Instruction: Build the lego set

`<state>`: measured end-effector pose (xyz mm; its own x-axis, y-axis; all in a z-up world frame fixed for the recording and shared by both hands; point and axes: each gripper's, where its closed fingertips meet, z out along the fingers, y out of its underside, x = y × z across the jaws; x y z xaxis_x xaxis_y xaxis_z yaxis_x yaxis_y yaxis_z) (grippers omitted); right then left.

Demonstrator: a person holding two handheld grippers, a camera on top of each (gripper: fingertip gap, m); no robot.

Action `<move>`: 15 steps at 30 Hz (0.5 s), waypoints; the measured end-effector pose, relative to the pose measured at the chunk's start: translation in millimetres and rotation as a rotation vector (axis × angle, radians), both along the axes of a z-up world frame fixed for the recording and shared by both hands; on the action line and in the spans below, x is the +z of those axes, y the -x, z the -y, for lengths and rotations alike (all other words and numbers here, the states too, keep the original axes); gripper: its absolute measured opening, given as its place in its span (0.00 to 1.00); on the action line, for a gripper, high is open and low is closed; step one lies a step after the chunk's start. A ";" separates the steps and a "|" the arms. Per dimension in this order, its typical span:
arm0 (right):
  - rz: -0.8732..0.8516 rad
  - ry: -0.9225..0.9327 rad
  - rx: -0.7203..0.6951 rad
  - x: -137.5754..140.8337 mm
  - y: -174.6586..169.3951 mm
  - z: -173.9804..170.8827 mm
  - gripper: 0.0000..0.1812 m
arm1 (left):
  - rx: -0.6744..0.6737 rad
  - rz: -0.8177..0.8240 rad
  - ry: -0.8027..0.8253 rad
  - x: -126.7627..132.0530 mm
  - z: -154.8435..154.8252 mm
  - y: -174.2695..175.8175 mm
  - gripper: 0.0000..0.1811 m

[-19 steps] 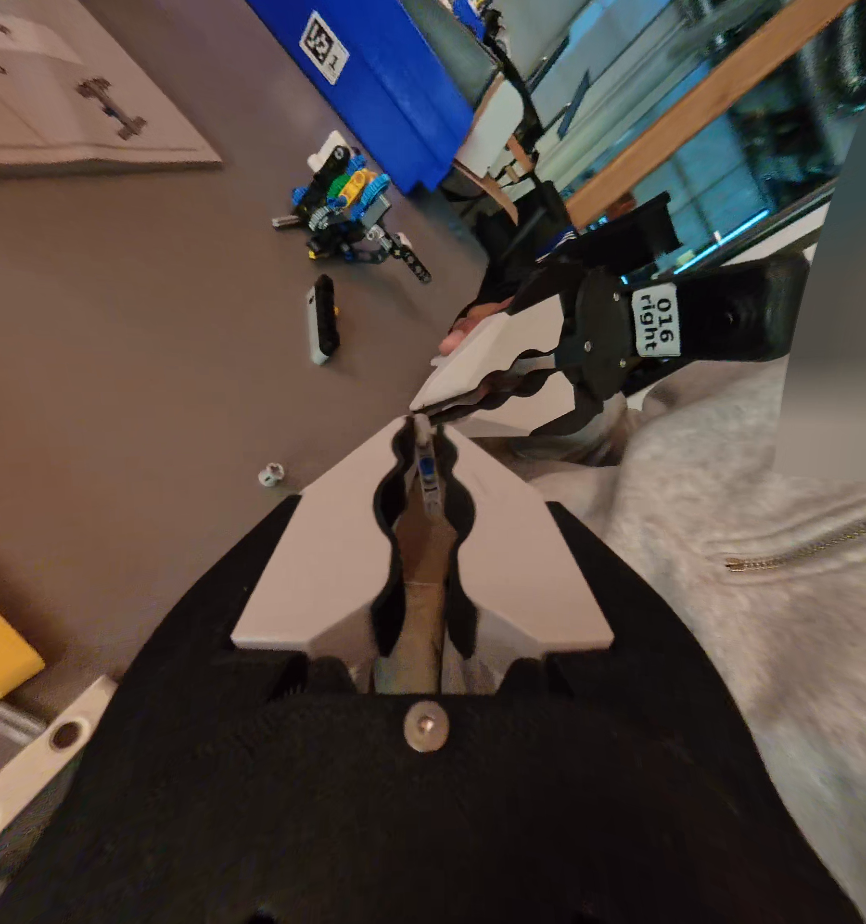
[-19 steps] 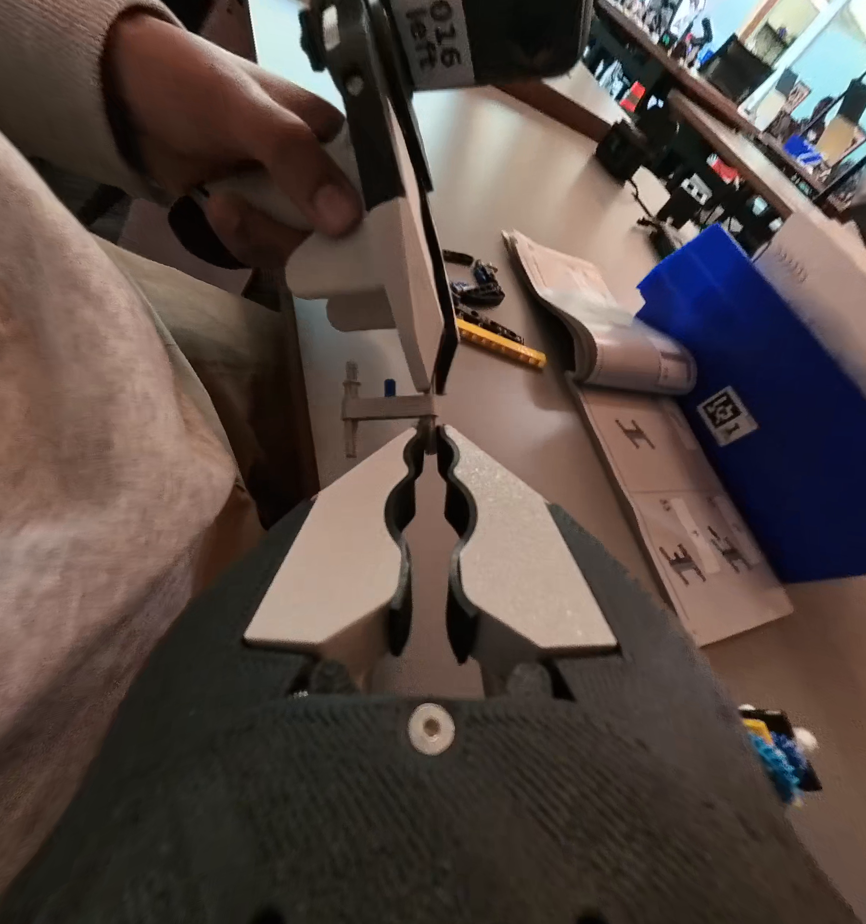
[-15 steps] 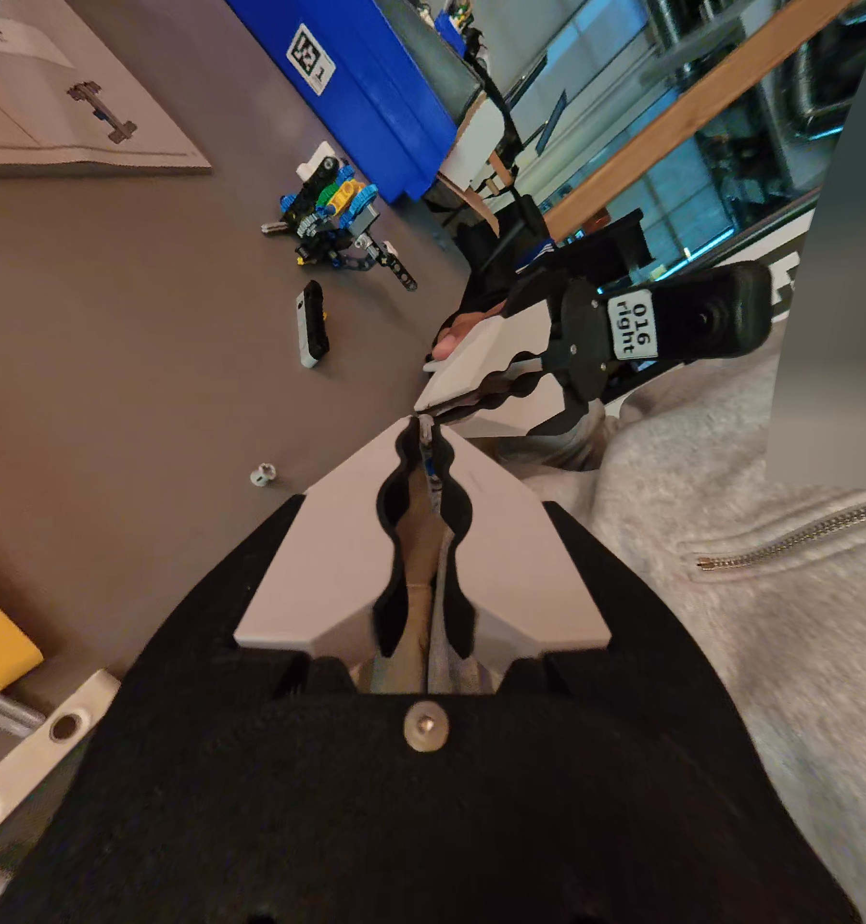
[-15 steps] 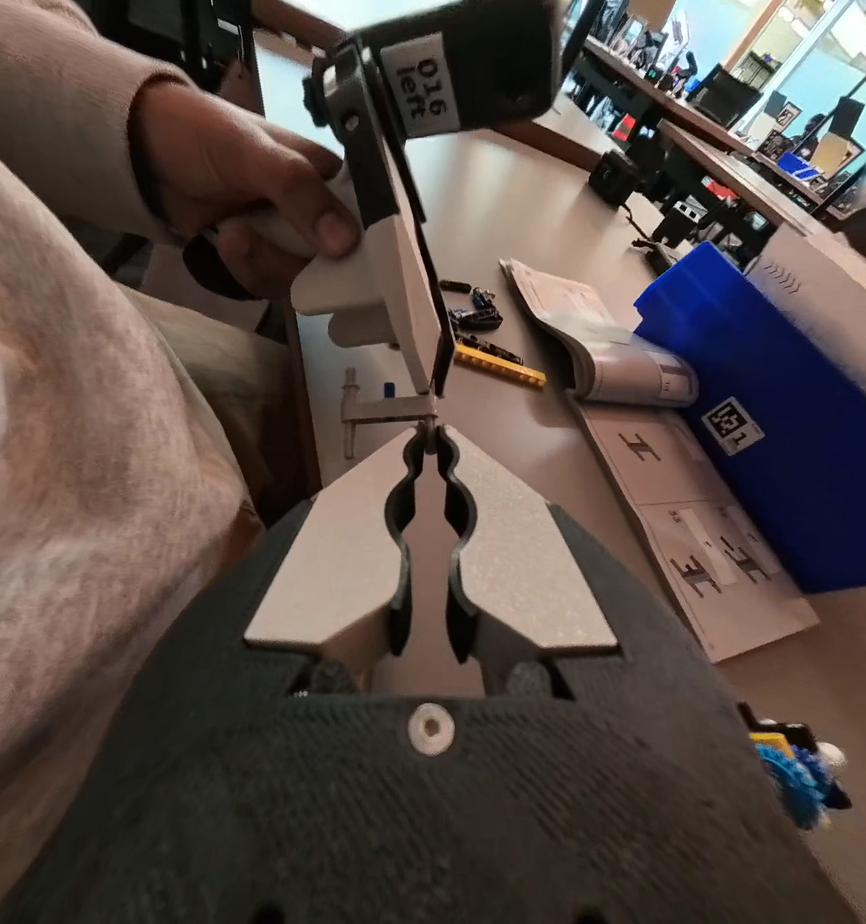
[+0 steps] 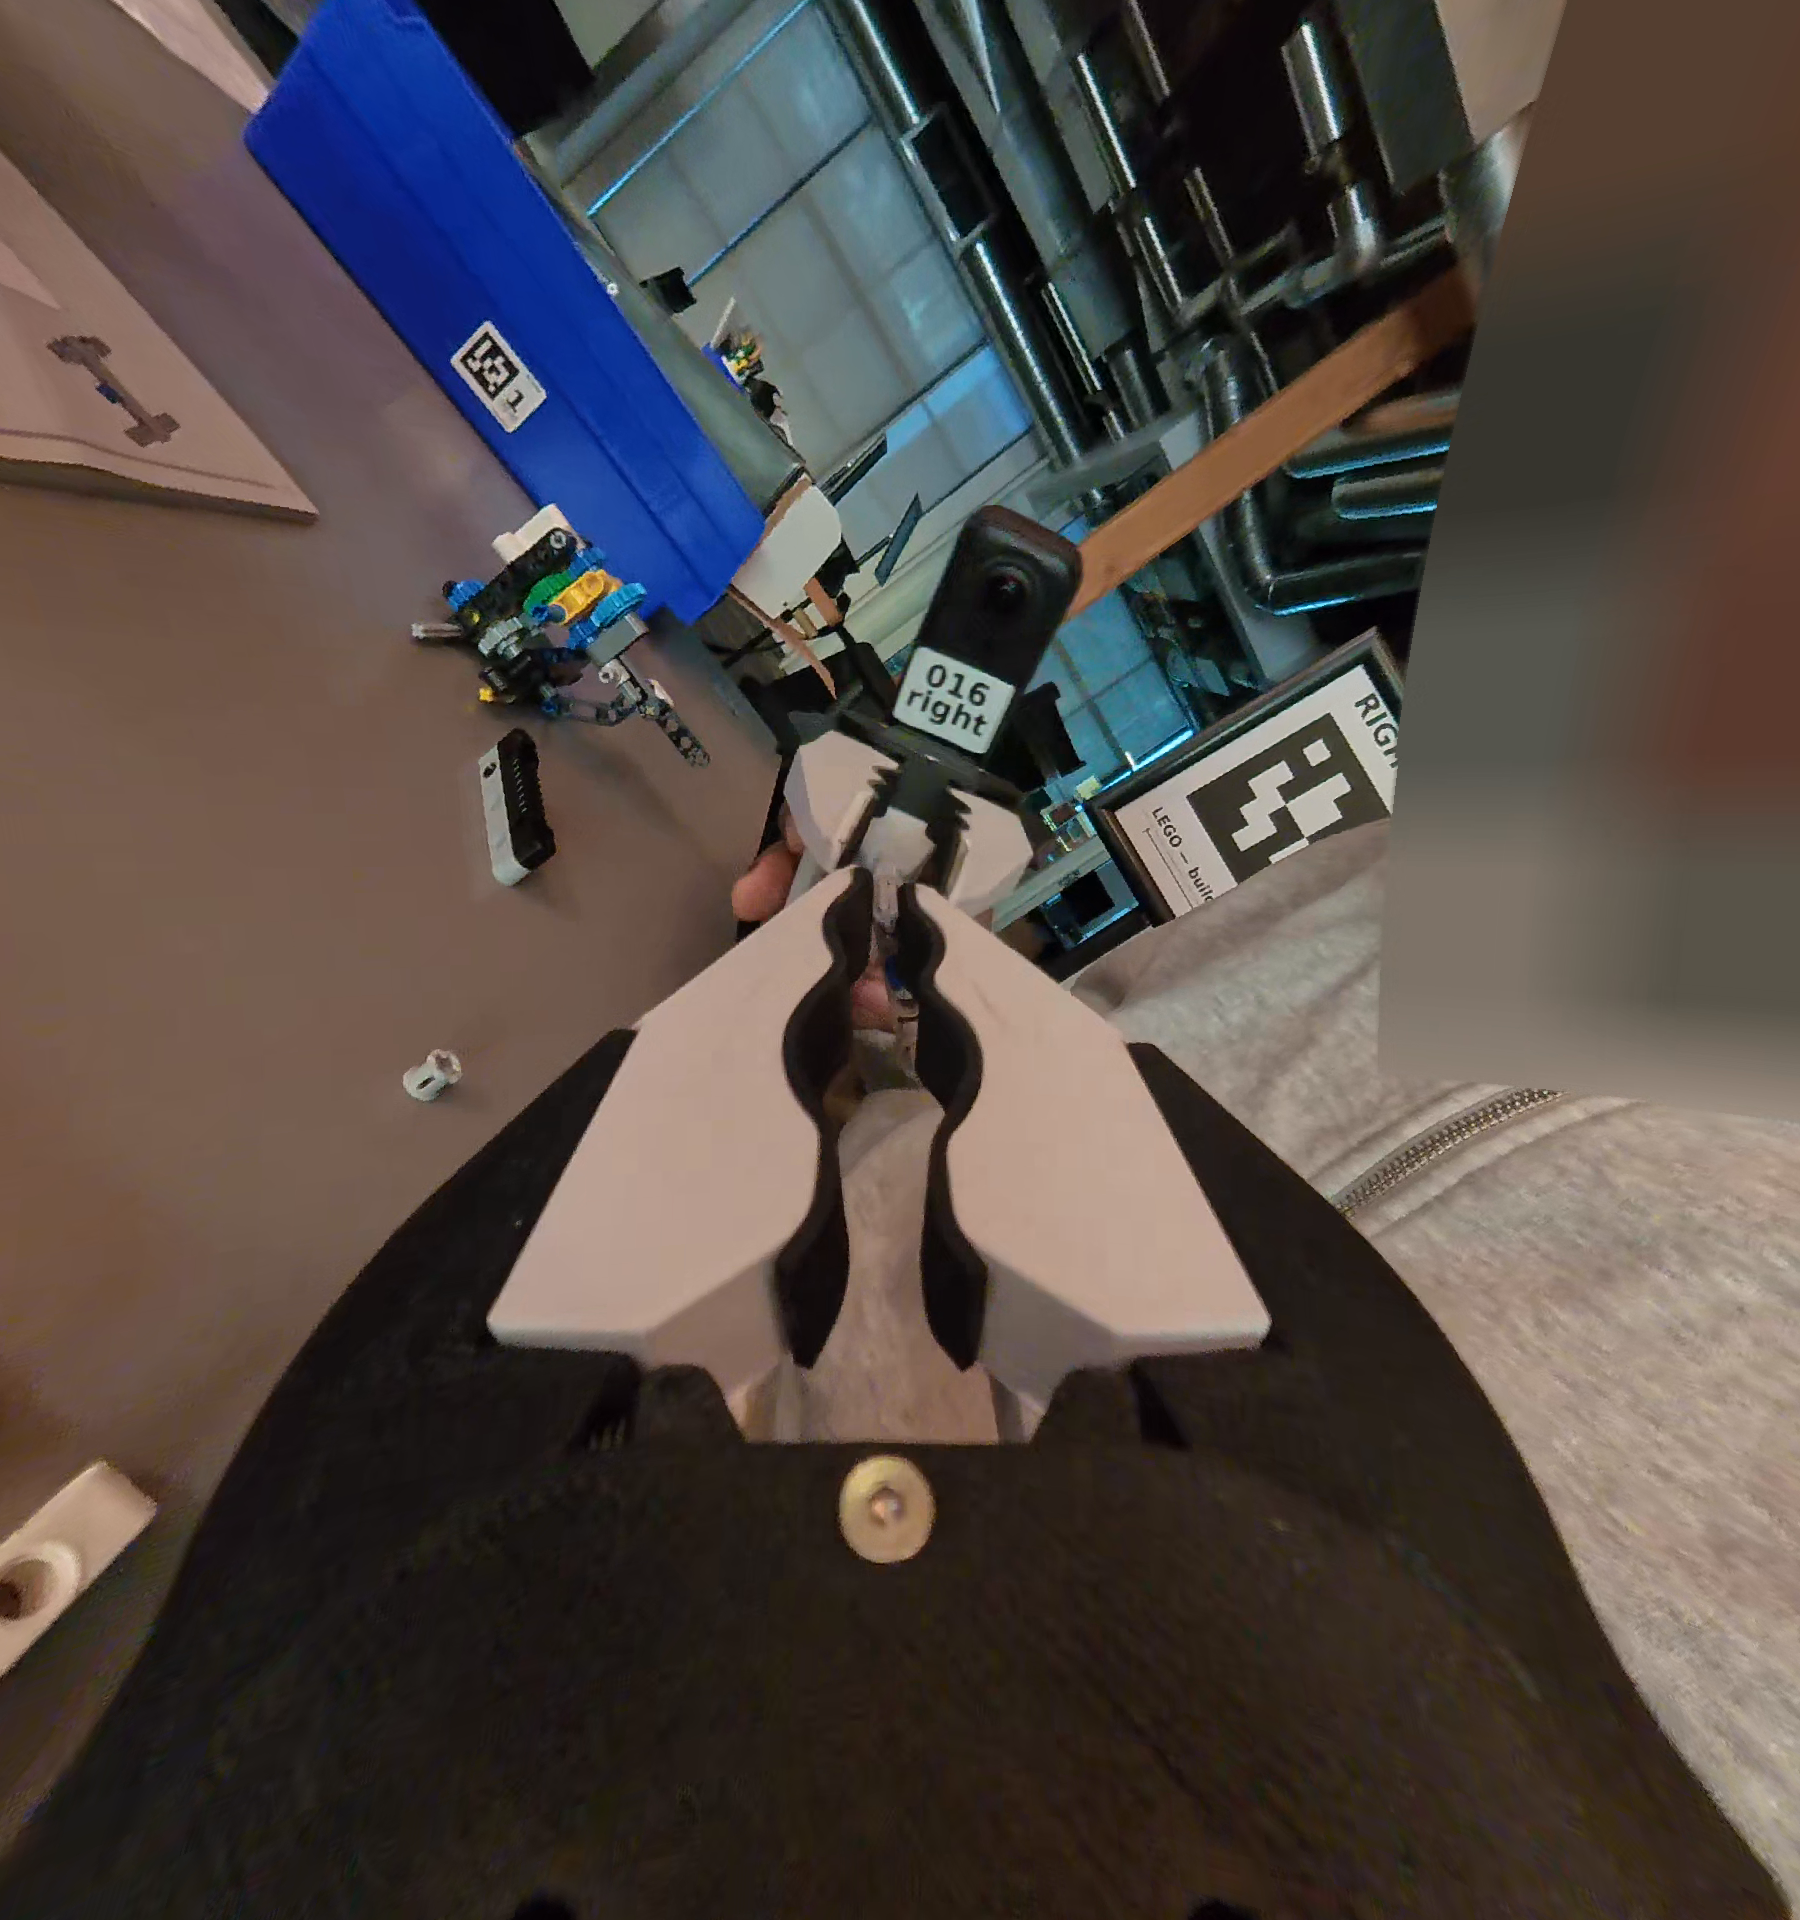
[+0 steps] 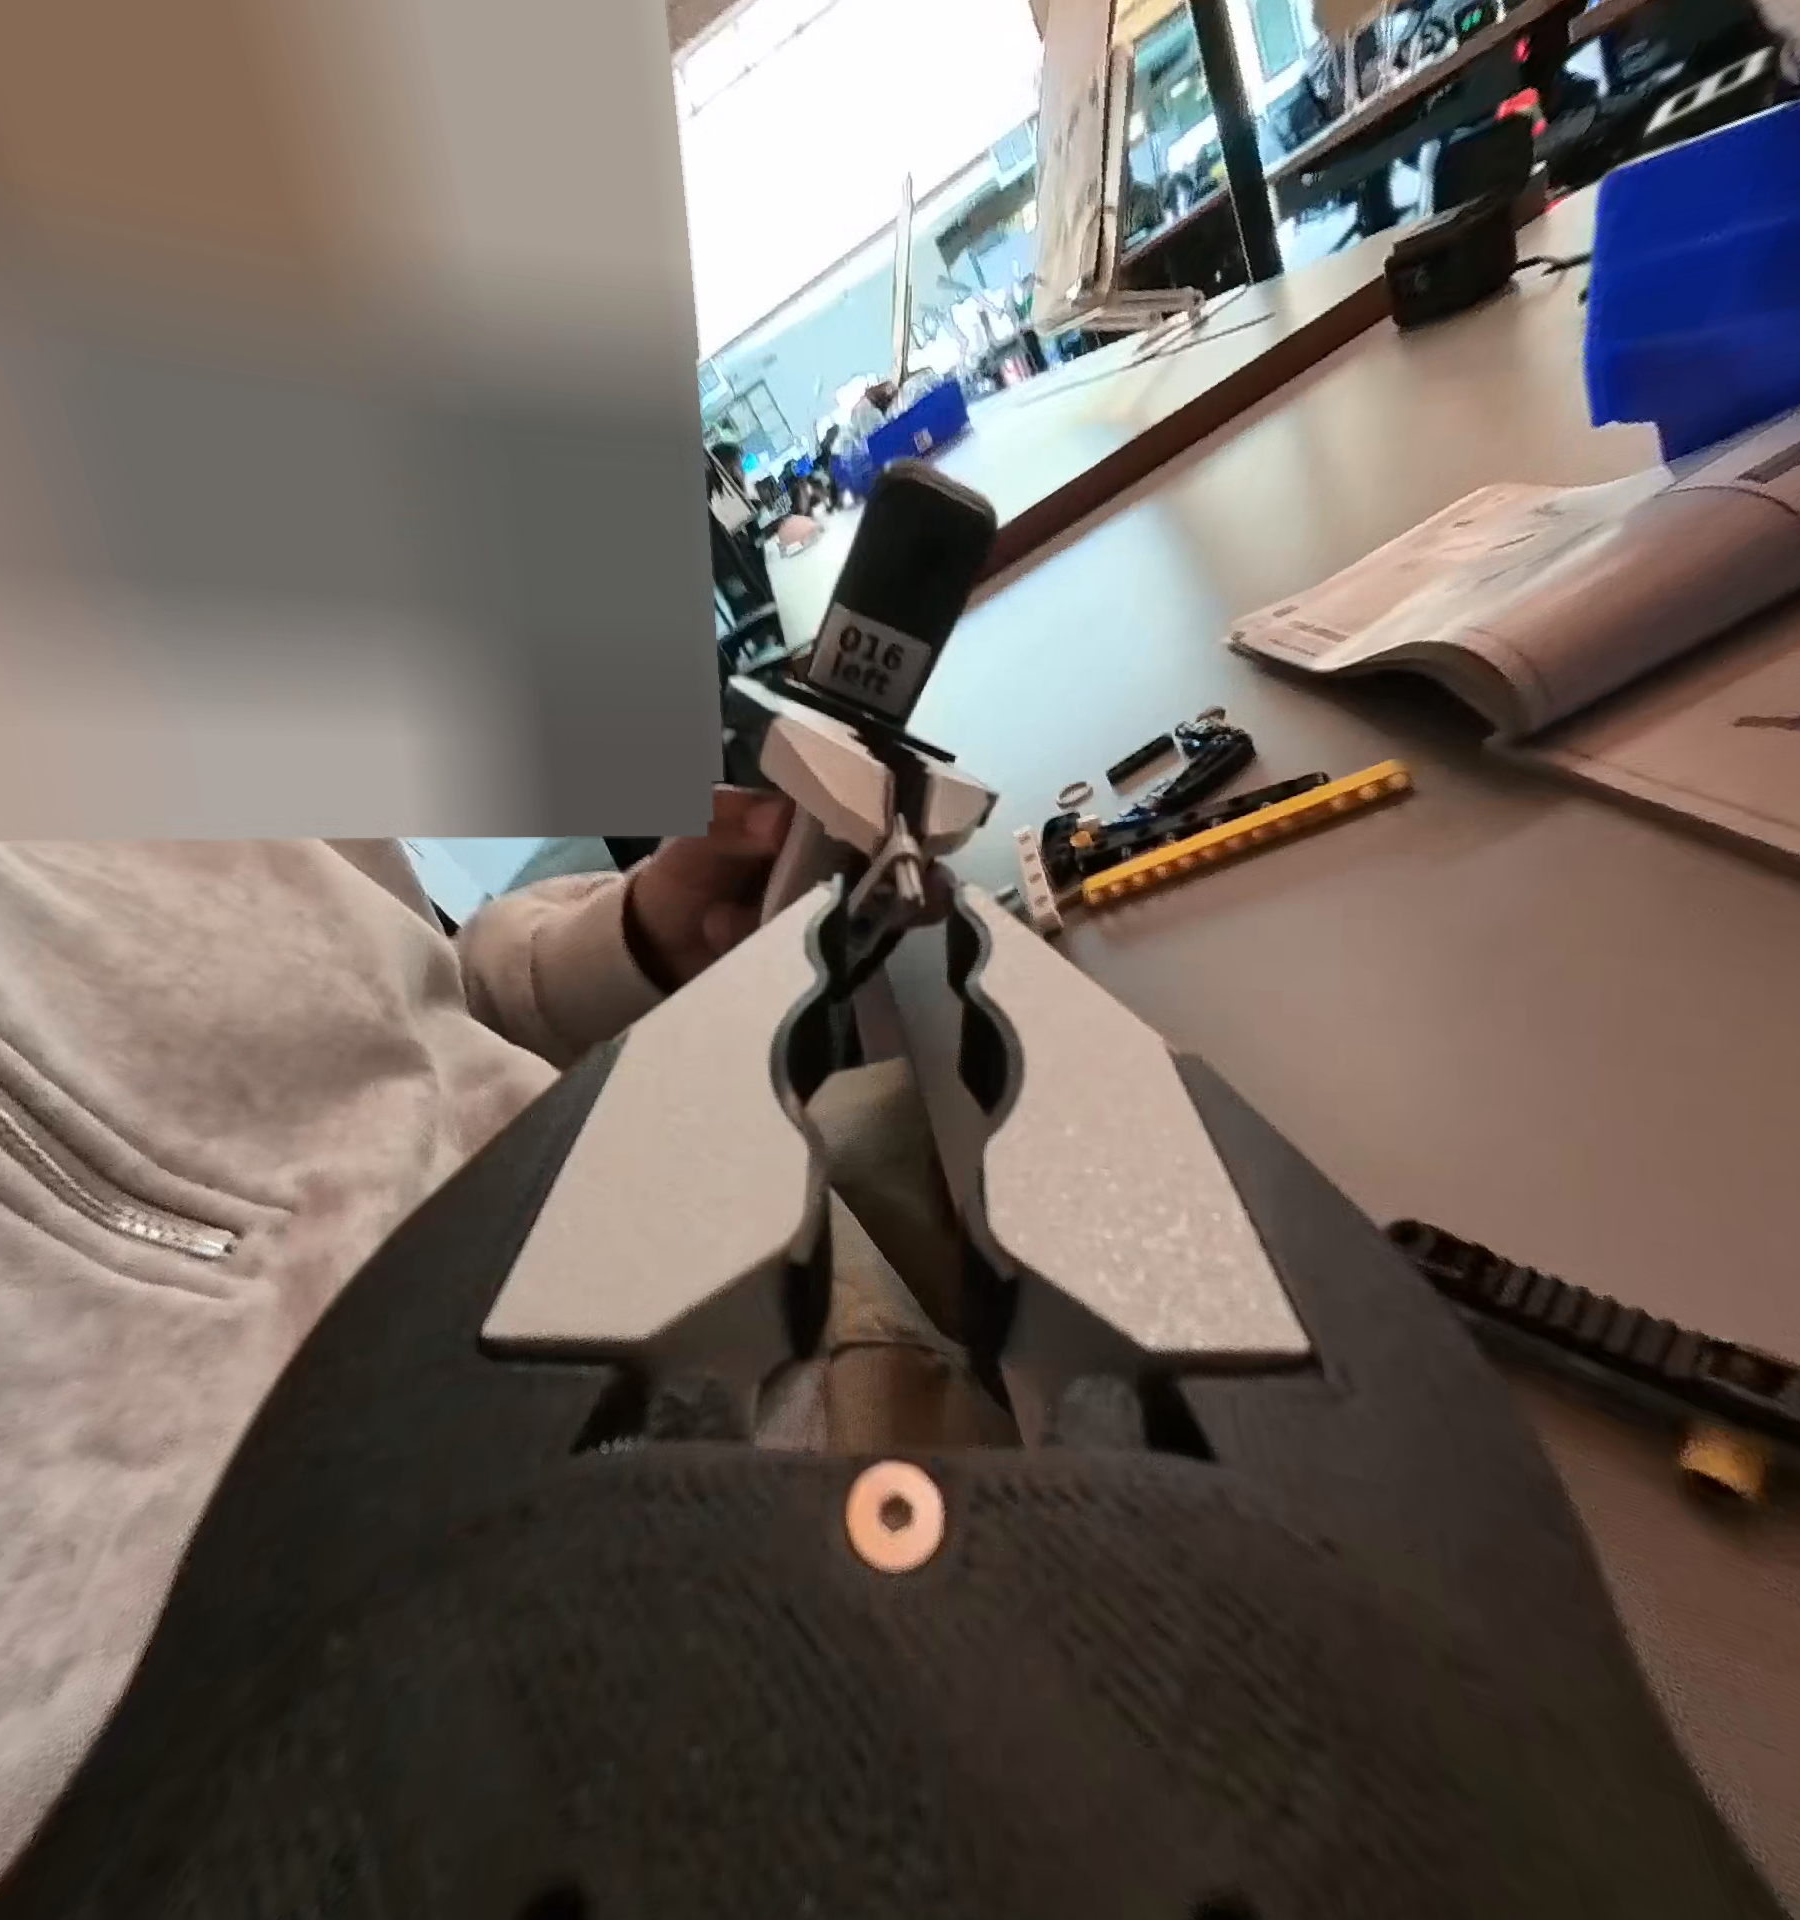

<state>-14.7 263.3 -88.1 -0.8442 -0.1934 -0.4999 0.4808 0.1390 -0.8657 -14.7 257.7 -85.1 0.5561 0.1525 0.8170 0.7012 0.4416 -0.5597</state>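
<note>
Your left gripper (image 5: 888,896) and right gripper (image 6: 894,902) meet tip to tip in front of your chest, off the edge of the surface (image 5: 200,831). The left pinches a small grey piece (image 5: 888,914); the right is narrow, but whether it grips that piece you cannot tell. The half-built model (image 5: 553,634) lies near the blue bin (image 5: 480,291).

Looks like an open lab or workshop hall. Long tables (image 6: 1239,395) run back, with exposed pipes (image 5: 1135,260) overhead. Blue bins (image 5: 522,364) sit around.
</note>
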 end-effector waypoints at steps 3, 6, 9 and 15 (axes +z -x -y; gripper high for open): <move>0.055 0.045 -0.007 7.3 2.3 0.7 0.04 | 0.003 -0.014 -0.006 1.8 -0.2 -0.8 0.01; 0.081 0.066 -0.009 9.5 3.5 1.0 0.00 | 0.002 -0.014 -0.013 2.2 -0.5 -1.0 0.01; 0.086 0.066 -0.016 8.8 5.2 2.1 0.02 | 0.002 -0.025 -0.027 4.2 -0.7 -1.6 0.01; 0.107 0.069 -0.004 9.4 4.5 4.2 0.06 | 0.017 -0.033 -0.037 5.9 4.0 -1.1 0.01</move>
